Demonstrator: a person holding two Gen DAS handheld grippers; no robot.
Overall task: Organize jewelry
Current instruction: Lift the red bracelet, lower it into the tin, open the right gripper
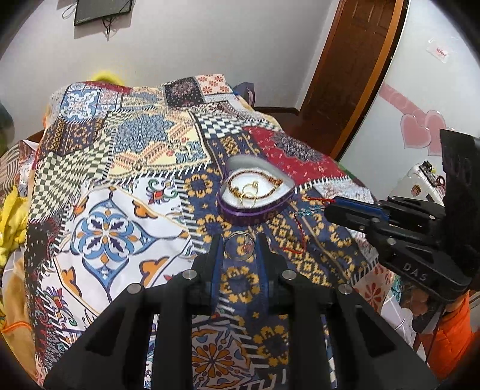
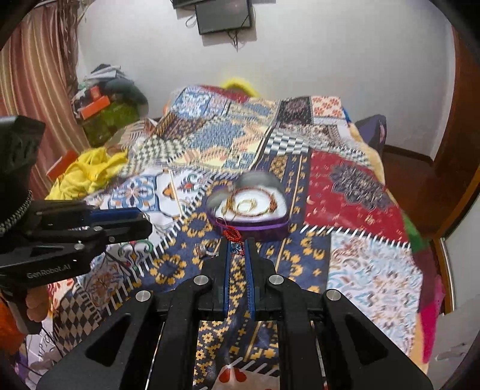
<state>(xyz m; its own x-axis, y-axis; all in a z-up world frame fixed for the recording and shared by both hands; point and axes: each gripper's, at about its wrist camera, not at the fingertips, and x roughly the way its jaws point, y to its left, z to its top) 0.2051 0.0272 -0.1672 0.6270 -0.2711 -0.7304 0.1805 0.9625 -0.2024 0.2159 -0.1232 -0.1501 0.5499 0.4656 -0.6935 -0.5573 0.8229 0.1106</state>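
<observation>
We see a bed under a patchwork bedspread point(image 1: 126, 168). On it, toward the middle, sits a heart-shaped jewelry box point(image 1: 255, 192), and in the box lie a beaded bracelet point(image 1: 261, 177) and hoop earrings point(image 1: 250, 192). Just before the box, the left tool point(image 1: 239, 243) grips a bangle point(image 1: 240, 246). To its right, the right tool point(image 2: 237, 244) pinches a thread bracelet point(image 2: 233, 235) beside the box's near wall. Behind the bed, a screen point(image 2: 223, 15) hangs on the wall.

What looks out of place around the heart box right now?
The heart box sits upright with gold pieces inside. Nothing is spilled. One oddity: the red string pinched by the right gripper trails loose over the bedspread, outside the box.
</observation>
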